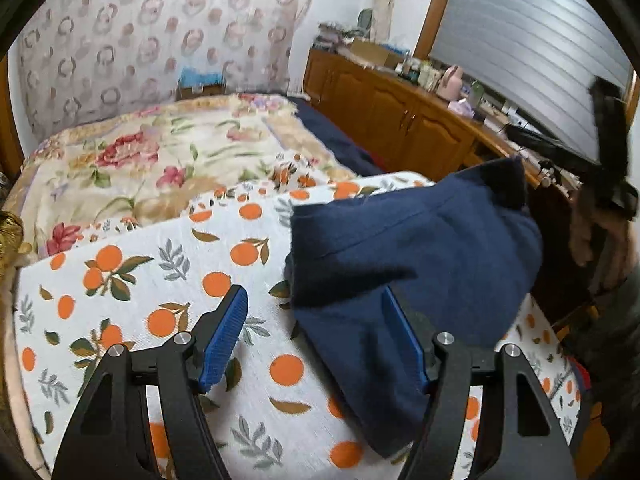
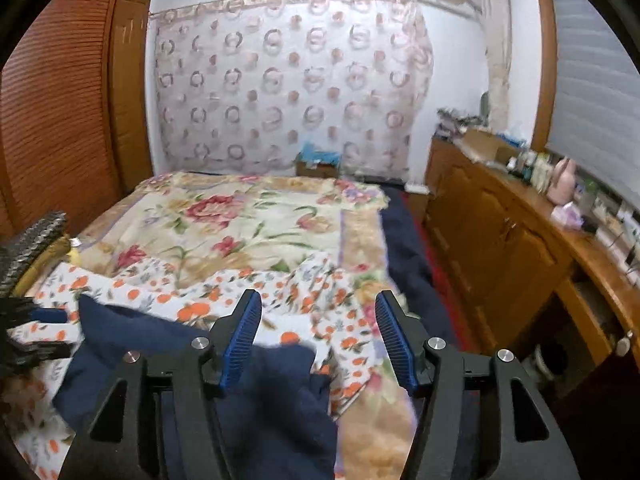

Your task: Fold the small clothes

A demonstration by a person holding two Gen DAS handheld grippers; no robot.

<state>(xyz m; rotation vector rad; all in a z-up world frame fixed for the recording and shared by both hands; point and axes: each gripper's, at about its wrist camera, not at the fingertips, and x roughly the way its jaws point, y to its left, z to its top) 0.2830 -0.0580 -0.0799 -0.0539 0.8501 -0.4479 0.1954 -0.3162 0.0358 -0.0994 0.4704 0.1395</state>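
Both wrist views look forward, close above the bed (image 1: 132, 168), sharing its orange-print cloth (image 2: 208, 300).

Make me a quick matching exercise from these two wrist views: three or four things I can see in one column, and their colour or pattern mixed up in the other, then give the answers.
Column one:
1. garment
2. cloth under the garment
3. blanket farther up the bed
4. cabinet along the wall

Column two:
A. big red and pink flowers on cream
B. brown wood
C. plain navy blue
D. oranges and leaves on white

Pairs: 1-C, 2-D, 3-A, 4-B
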